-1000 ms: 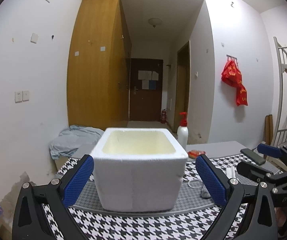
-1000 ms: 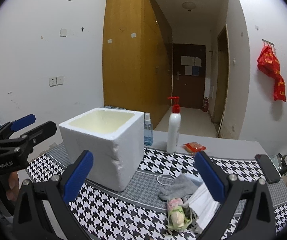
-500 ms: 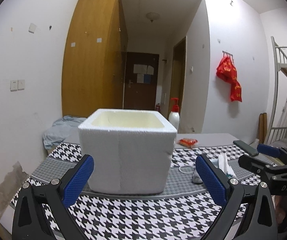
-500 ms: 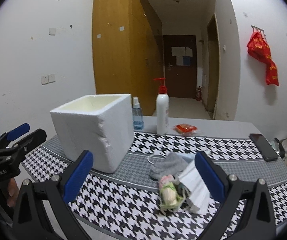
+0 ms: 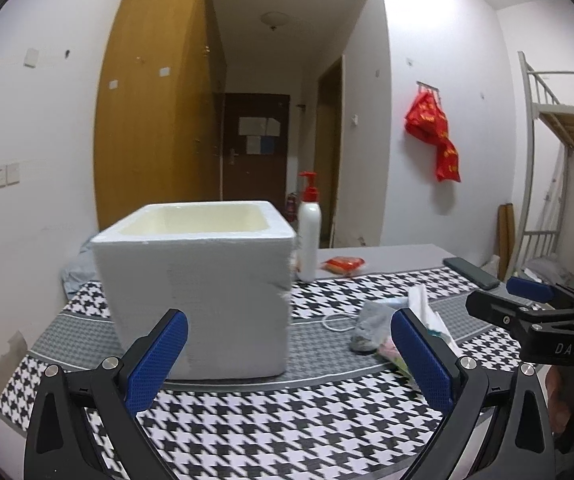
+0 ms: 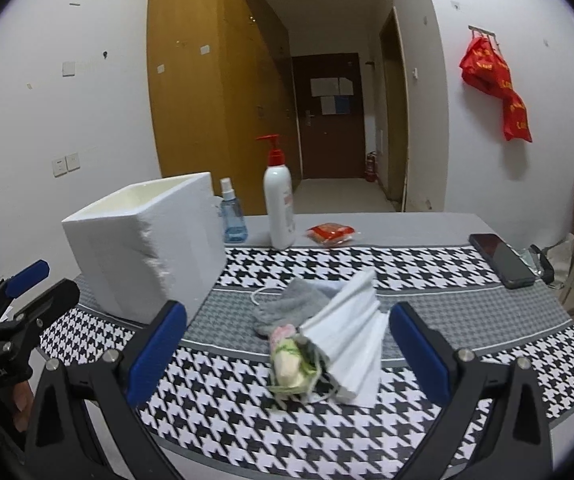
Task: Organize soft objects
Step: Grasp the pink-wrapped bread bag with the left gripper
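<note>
Right wrist view first: my right gripper (image 6: 287, 344) has its blue pads spread wide and holds nothing, and it points straight at the little heap of soft things lying on the houndstooth mat (image 6: 427, 276). Between the pads, just ahead, lies a white pleated face mask (image 6: 347, 340), fanned out with its long axis running from near-right to far-left, one end resting over a small rolled floral cloth (image 6: 287, 360); a grey sock (image 6: 287, 304) sits touching them on the far side. Left of the heap, and well clear of it, stands the white foam box (image 6: 143, 240), open at the top, which I take to be where these go. My left gripper (image 5: 287, 360) is likewise spread apart and empty, aimed at the near wall of that box, with the heap off to its right. So the right hand is plainly the nearer one for the first pick, and the pile lies dead ahead of it and low. I cannot tell from here whether the mask's ear loops are tangled round the cloth roll, so one grab may lift both. Behind, near the far edge, stand a pump bottle (image 6: 279, 204), a small spray bottle (image 6: 233, 220), a red packet (image 6: 331, 234) and a phone (image 6: 501, 260), none of them mine to move.
</note>
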Demonstrator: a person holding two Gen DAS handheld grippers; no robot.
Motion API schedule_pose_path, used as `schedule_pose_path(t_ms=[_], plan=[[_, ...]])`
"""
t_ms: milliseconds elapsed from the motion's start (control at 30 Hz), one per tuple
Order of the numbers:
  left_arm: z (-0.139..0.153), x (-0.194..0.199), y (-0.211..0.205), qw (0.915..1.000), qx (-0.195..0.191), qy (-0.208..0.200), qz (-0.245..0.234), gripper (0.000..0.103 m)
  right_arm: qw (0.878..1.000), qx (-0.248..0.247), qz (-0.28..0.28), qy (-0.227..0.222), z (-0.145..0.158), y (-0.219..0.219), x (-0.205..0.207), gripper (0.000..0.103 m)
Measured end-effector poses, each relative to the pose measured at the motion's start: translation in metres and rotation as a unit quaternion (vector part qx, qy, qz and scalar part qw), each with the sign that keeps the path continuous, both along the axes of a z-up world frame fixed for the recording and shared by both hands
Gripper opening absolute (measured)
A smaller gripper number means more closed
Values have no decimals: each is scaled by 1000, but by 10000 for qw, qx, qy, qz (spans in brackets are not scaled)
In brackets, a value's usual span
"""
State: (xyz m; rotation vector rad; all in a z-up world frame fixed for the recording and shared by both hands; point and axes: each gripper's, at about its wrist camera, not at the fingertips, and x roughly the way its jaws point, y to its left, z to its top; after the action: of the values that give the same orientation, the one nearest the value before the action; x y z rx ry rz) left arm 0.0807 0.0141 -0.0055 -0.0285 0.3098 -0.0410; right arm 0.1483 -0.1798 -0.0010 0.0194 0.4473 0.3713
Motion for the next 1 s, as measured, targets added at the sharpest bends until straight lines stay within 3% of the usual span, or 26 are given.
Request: schedule_pose_path(t_ms=[667, 1000], plan=[[-11, 34, -64, 9947, 258, 418, -906, 102, 9968, -23, -796, 113, -9, -61, 0, 103], [-33, 61, -82, 9893, 83, 1073, -980, 102, 9961, 4, -840, 274, -21, -74, 10, 103]])
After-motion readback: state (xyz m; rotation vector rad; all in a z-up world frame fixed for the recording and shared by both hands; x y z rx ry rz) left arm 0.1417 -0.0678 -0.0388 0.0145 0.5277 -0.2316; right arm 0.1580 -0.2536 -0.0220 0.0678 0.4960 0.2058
